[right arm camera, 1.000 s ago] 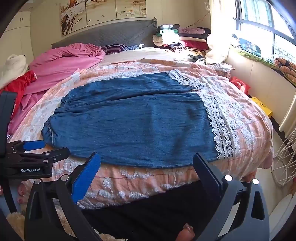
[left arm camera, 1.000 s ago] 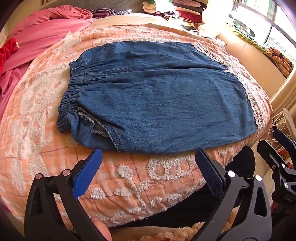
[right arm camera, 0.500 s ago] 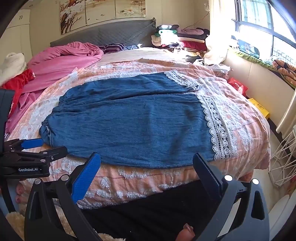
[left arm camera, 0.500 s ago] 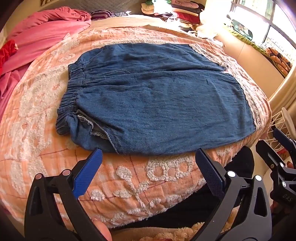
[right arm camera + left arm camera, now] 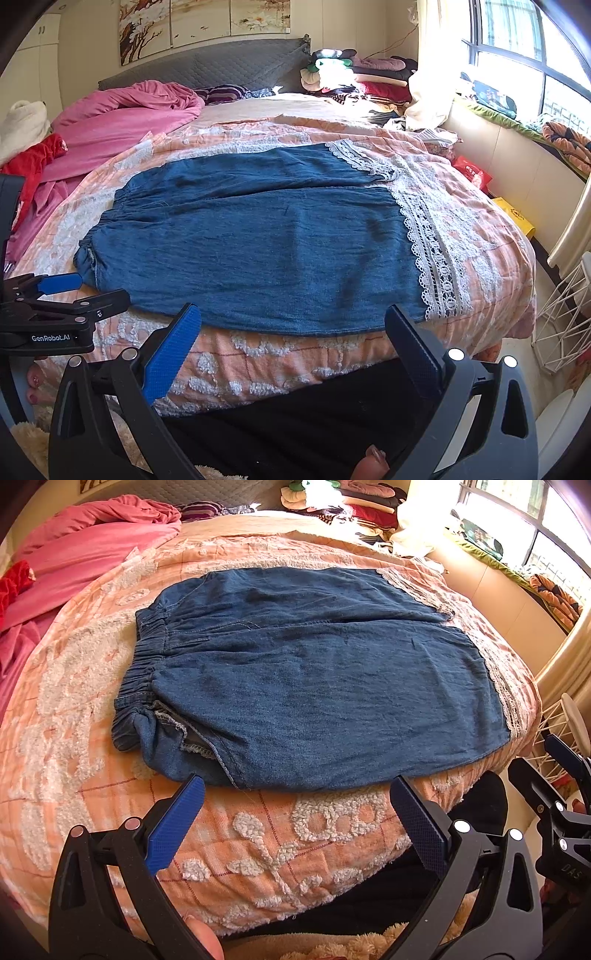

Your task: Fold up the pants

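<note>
Blue denim pants (image 5: 314,679) lie flat across the peach bedspread, elastic waistband at the left, white lace hems (image 5: 432,251) at the right. They also show in the right wrist view (image 5: 258,243). My left gripper (image 5: 295,797) is open and empty, just short of the pants' near edge by the waistband end. My right gripper (image 5: 293,325) is open and empty at the near edge toward the hem end. The left gripper also shows at the left of the right wrist view (image 5: 59,291).
The peach bedspread (image 5: 74,686) covers the bed. A pink duvet (image 5: 122,118) lies at the back left, piled clothes (image 5: 354,77) at the headboard. A white wire basket (image 5: 561,310) stands on the floor to the right. A window ledge runs along the right wall.
Both grippers have moved slightly closer to the bed and a little higher over the pants. The pants have not moved. Both stay open.
</note>
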Available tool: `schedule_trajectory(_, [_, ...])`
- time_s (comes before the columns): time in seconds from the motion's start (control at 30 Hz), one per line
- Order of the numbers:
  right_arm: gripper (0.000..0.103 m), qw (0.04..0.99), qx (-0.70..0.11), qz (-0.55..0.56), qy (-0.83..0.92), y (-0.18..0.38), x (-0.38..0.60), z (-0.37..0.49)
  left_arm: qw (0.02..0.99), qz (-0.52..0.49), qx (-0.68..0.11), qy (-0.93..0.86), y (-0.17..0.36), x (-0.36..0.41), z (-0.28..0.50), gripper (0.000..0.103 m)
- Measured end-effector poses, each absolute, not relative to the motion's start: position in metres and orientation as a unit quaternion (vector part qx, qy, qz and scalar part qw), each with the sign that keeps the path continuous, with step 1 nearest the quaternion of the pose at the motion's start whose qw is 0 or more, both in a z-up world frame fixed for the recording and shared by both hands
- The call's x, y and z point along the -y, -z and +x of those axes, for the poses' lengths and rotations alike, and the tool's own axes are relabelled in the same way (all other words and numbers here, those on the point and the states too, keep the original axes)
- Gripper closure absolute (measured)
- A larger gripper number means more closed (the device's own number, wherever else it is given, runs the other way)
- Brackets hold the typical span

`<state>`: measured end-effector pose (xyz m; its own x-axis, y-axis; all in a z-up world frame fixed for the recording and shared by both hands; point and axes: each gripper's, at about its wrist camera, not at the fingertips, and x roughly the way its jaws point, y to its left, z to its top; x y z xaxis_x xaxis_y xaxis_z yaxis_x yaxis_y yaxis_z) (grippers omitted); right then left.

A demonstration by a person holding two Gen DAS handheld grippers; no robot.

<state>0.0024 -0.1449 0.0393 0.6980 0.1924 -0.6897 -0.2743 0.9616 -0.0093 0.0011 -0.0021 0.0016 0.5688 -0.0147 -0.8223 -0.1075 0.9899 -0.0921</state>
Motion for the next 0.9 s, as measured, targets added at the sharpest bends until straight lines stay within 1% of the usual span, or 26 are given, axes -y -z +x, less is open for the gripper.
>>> schedule_trajectory(0.9, [0.004,0.918,-0.371,-0.057,-0.129,-0.0374,0.1417,0.0078,0.884,-0.062,-0.462,-0.025,-0.0026,-0.0011,0.0053,0.008])
